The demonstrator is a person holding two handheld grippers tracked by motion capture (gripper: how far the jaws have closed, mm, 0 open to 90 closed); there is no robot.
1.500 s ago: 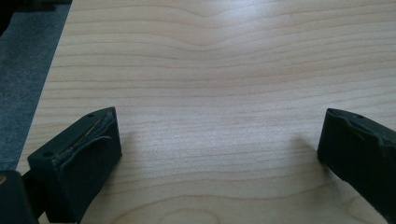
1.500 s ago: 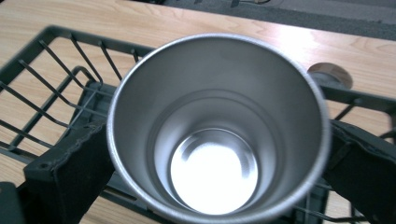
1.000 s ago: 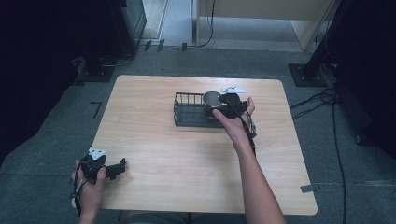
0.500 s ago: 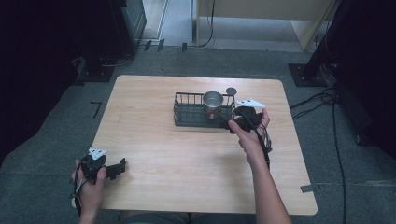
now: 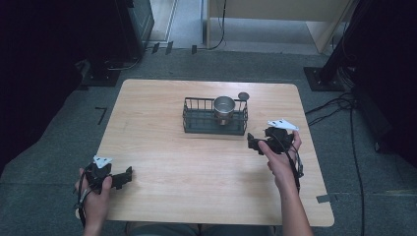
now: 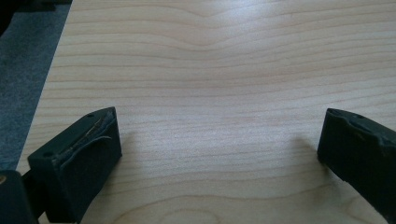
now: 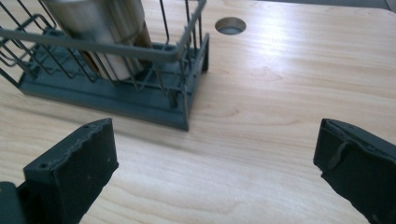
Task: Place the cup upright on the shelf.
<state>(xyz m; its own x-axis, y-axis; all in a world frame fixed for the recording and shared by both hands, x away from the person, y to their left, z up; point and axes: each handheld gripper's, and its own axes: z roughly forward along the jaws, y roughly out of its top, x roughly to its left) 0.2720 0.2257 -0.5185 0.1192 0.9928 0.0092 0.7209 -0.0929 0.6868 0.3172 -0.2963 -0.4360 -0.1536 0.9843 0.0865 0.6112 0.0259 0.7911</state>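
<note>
The left gripper (image 5: 122, 177) sat near-left, jaws spread wide; the right gripper (image 5: 252, 142) hung mid-right, likewise agape.

A shiny steel cup (image 5: 224, 108) stands upright (open mouth up). It sits inside a dark wire basket (image 5: 196, 119), right of centre.

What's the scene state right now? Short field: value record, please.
surface: light wooden table
container: dark wire basket, far centre of table
contents: shiny metal cup, upright inside basket, toward its right end
table feature: round hole just behind basket's right end
left gripper: open, empty, near front left corner
right gripper: open, empty, right of basket's front corner
</note>
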